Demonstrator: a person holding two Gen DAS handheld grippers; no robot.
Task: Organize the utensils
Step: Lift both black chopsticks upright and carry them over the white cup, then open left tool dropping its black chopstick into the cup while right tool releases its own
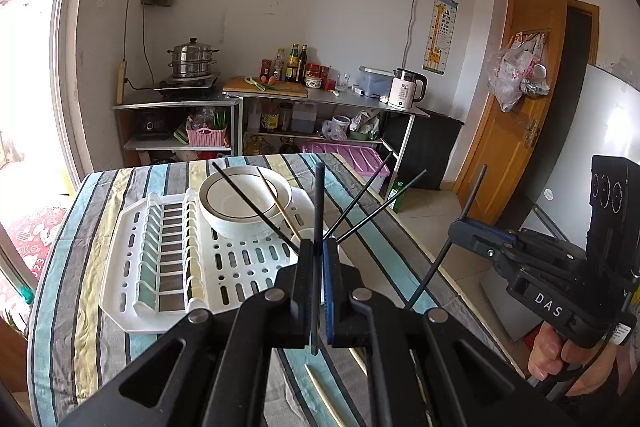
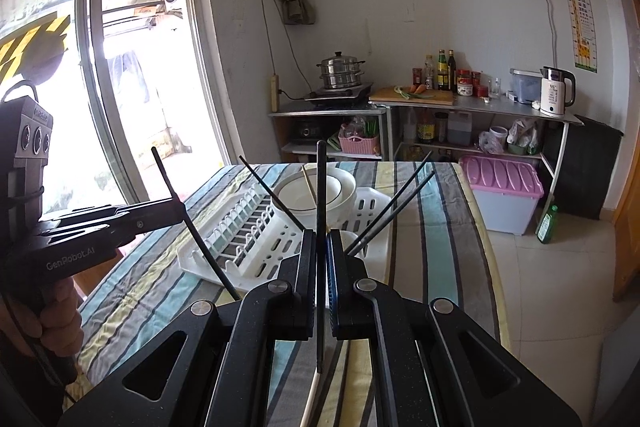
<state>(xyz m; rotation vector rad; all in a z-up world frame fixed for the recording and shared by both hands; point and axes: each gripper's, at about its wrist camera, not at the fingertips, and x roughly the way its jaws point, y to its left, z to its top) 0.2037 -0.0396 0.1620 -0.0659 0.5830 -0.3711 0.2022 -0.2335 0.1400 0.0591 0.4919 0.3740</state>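
Pinched upright between the left gripper's (image 1: pixel 319 251) closed jaws, one thin black chopstick (image 1: pixel 319 195), likewise another black chopstick (image 2: pixel 321 195) clamped in the right gripper (image 2: pixel 321 243), beyond them more dark chopsticks (image 1: pixel 360 205) fanned from a white cup (image 1: pixel 306 234) on the white dish rack (image 1: pixel 132 291), near the stacked bowls (image 1: pixel 244 203).

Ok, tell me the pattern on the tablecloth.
The tablecloth has lengthwise stripes in light blue, grey, pale yellow and white, clearest in the right wrist view.

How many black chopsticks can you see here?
5 black chopsticks: one in the left gripper, one in the right gripper, three standing in the white cup on the rack. Others may be hidden.
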